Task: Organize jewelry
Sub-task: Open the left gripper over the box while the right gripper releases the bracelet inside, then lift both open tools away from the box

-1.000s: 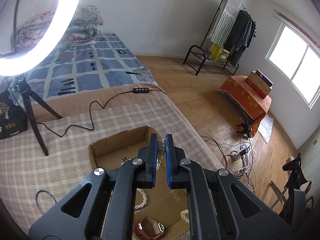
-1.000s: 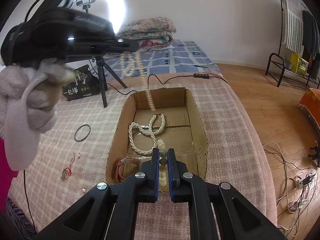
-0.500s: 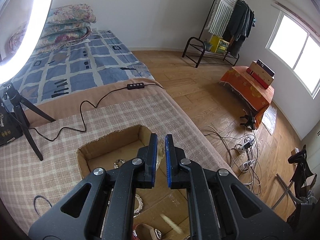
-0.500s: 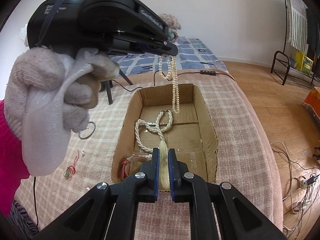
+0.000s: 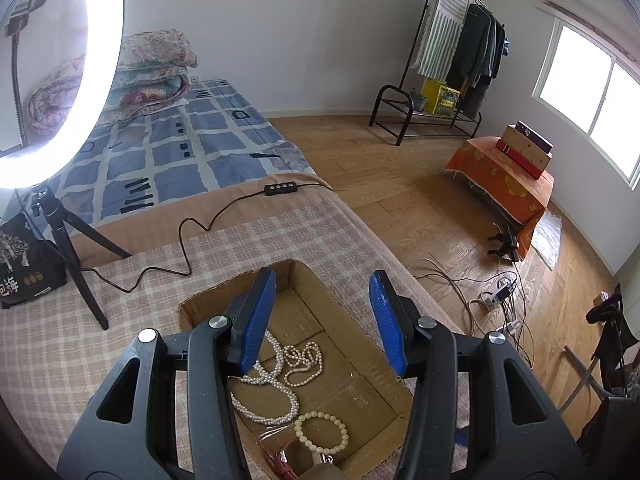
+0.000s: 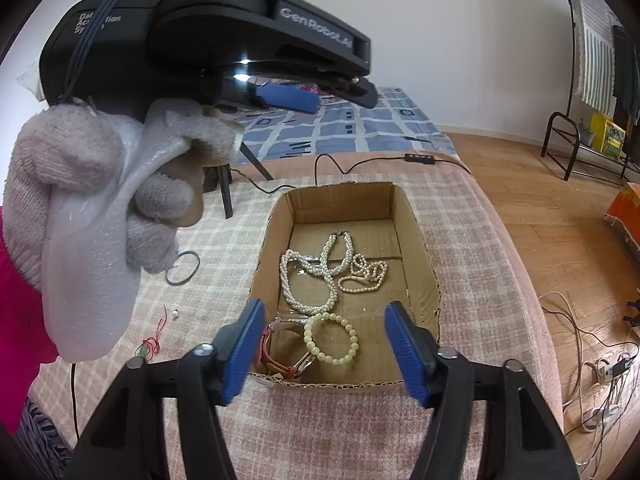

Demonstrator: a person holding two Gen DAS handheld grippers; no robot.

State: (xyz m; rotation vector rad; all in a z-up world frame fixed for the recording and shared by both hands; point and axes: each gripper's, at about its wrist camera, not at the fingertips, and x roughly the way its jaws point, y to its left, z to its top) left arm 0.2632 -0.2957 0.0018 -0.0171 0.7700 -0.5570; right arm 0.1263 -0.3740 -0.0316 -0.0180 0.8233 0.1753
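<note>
bed: below me, spread with a pink-and-cream checked cover point(image 6: 460, 248)
cardboard box point(image 6: 416, 236): open-topped, directly on the cover, near the bed's right edge
black ring point(image 6: 183, 268): flat on the cover, left of the box
red and green thread point(image 6: 154, 340): on the cover, nearer me than the ring
tripod point(image 5: 80, 256): feet on the cover, left of the box
black cable point(image 5: 188, 236): snaking across the cover
black bag point(image 5: 24, 260): on the bed by the tripod

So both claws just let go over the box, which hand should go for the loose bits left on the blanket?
Probably left. The black ring and red string lie on the blanket left of the cardboard box, below the left claw. The right claw, open and empty, hangs over the box's near end.
</note>
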